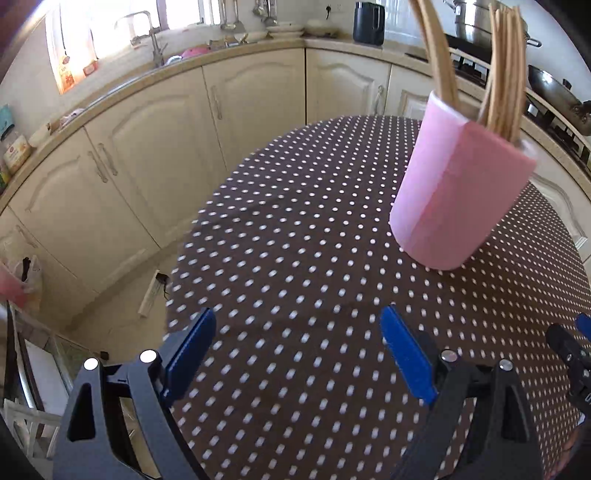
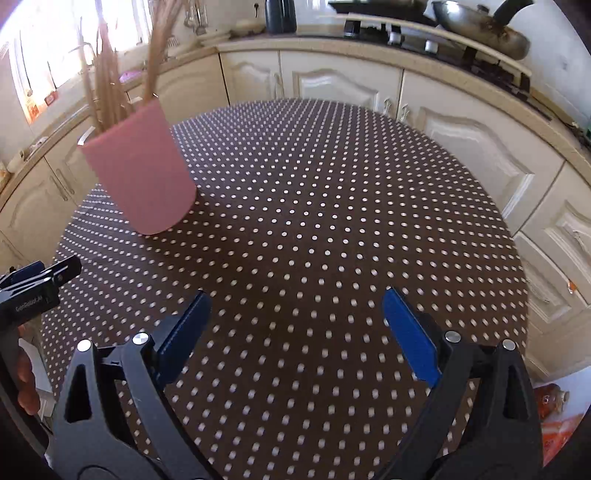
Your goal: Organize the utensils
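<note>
Presently, item one: left claw (image 1: pixel 297 345), blue pads spread wide, nothing between them, held above the near part of the bench (image 1: pixel 295 258). Item two: right claw (image 2: pixel 295 325), likewise spread wide and empty, above the same bench; its black body shows at the right edge of the left wrist view, so the two claws sit side by side. Item three: pink utensil holder (image 1: pixel 458 188), a plain cylinder standing upright on the dotted brown cloth, apart from both claws. Bearing: it lies ahead and to the right of the left claw, ahead and to the left of the right claw, so roughly between the two lines of sight and farther out on the bench. Neither claw reads as clearly nearer. Item four: wooden chopsticks (image 1: pixel 506 74), a bundle standing in the holder with long axes near vertical, leaning slightly outward; a second, thicker wooden handle (image 1: pixel 436 55) stands in the holder's other side. No loose utensil shows on the cloth in either view, so the sorting looks complete or close to it. Surroundings: cream cabinets (image 2: pixel 340 81), a sink with tap (image 1: pixel 147 37), a black kettle (image 1: pixel 369 22), a wok (image 2: pixel 480 33) on the stove.
</note>
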`<action>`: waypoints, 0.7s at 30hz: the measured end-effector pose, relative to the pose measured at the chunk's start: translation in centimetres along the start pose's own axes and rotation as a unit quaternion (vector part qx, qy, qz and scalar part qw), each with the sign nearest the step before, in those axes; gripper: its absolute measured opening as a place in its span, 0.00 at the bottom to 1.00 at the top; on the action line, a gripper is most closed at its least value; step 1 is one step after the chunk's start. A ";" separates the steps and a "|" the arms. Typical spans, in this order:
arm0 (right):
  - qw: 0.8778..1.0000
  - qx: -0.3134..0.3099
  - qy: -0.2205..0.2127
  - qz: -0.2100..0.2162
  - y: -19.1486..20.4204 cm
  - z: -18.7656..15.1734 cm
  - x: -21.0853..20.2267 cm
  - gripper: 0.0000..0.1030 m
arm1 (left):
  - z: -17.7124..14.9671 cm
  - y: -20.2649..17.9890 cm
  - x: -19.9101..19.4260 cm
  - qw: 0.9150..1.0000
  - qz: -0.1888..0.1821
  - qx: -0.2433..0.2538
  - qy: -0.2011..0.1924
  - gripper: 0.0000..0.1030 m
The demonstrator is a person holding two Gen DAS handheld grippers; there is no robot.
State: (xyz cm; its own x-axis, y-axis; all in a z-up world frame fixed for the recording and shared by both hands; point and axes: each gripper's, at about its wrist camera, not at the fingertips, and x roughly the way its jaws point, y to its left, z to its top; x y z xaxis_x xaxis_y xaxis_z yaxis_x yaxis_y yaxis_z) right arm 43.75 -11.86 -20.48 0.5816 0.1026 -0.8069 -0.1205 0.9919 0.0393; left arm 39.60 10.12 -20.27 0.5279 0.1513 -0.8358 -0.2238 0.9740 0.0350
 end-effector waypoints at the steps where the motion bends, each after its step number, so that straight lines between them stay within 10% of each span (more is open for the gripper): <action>1: 1.000 -0.004 0.005 -0.006 0.0 0.3 0.7 0.90 | 0.3 -0.4 1.1 1.000 0.012 0.005 0.005 0.87; 21: 0.999 -0.035 0.000 -0.013 0.6 3.8 5.2 0.94 | 2.5 -0.8 4.0 1.000 0.004 -0.017 -0.020 0.96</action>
State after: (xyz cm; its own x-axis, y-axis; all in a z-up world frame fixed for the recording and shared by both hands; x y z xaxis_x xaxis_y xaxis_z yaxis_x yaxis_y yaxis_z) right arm 49.73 -10.41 -22.38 0.5859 0.0777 -0.8066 -0.1625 0.9864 -0.0230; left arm 43.95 10.34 -22.29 0.5581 0.1669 -0.8128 -0.2557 0.9665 0.0229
